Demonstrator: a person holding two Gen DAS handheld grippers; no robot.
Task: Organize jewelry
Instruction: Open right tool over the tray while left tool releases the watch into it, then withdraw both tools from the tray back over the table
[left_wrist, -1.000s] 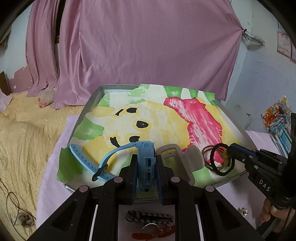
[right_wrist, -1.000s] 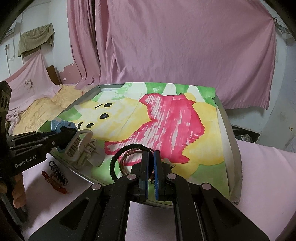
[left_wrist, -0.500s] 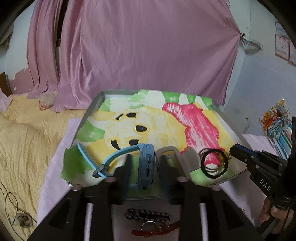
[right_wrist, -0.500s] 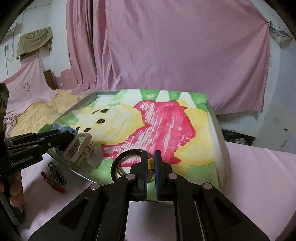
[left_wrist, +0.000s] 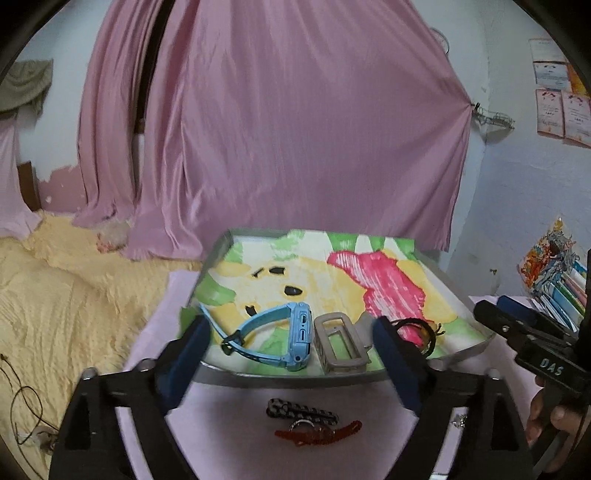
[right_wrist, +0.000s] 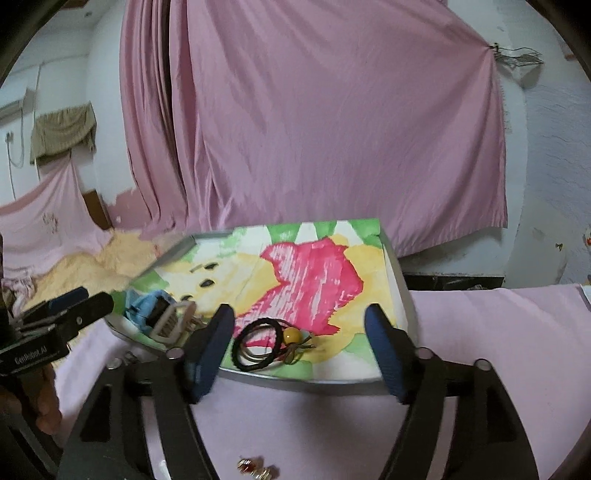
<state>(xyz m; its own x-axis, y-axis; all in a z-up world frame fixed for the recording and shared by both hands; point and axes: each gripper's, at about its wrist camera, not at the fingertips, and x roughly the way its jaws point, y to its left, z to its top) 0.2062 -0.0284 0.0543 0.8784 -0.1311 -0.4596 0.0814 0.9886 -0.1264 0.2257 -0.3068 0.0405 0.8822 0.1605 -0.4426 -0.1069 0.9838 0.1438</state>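
blue watch (left_wrist: 298, 335) on edge, strap leftward | left hand-held gripper (left_wrist: 291, 354) wide | right hand-held gripper (right_wrist: 301, 347) wide

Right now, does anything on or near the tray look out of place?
Yes. A dark hair clip and a red piece lie on the pink cloth before the tray, and small earrings too, not inside it.

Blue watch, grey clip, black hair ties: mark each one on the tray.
blue watch (left_wrist: 300, 334): left wrist view, on the side of its case.
grey clip (left_wrist: 338, 341): left wrist view, on its rectangular frame.
black hair ties (right_wrist: 255, 345): right wrist view, on the looped bands beside the yellow bead.
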